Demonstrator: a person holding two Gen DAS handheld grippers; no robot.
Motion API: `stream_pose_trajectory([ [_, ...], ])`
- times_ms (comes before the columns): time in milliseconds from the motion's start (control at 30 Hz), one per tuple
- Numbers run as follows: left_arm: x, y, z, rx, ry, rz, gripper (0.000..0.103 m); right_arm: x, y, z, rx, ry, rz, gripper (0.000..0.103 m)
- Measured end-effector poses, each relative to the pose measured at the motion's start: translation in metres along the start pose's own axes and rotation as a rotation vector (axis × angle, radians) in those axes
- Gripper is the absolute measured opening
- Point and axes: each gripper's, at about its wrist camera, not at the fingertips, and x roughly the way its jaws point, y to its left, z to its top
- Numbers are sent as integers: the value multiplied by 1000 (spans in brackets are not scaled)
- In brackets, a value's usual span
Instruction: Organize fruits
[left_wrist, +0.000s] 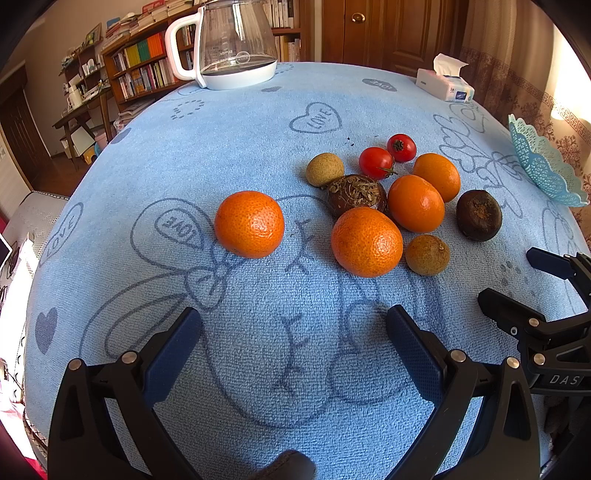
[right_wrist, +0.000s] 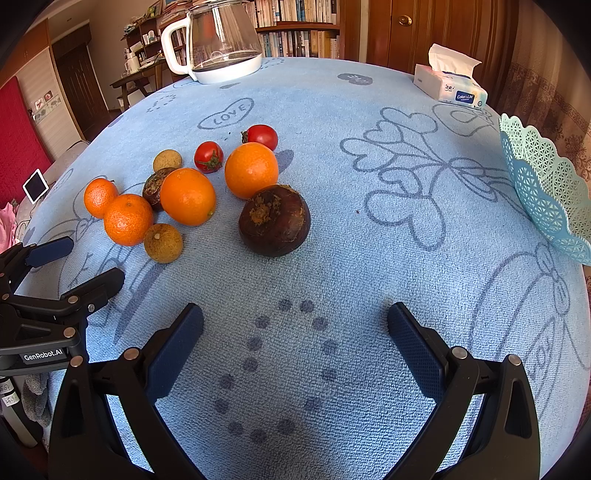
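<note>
Fruit lies loose on a blue cloth (left_wrist: 258, 140): several oranges, one apart at the left (left_wrist: 249, 223) and one near me (left_wrist: 366, 242), two red tomatoes (left_wrist: 376, 162), two tan longans (left_wrist: 427, 254), and two dark brown fruits, one (right_wrist: 274, 220) straight ahead of my right gripper. A light blue lattice basket (right_wrist: 546, 188) stands at the right edge, also in the left wrist view (left_wrist: 543, 166). My left gripper (left_wrist: 293, 325) is open and empty, short of the oranges. My right gripper (right_wrist: 295, 321) is open and empty, short of the dark fruit.
A glass kettle with a white handle (left_wrist: 236, 48) stands at the far edge. A tissue box (right_wrist: 448, 86) sits at the far right. The cloth falls away at the left, with bookshelves and a door behind.
</note>
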Motion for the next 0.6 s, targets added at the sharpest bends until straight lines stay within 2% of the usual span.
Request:
stream_pose_trajectory([
  [600,0,0,0,0,0,0,98,0,0,0,1,1,4,101],
])
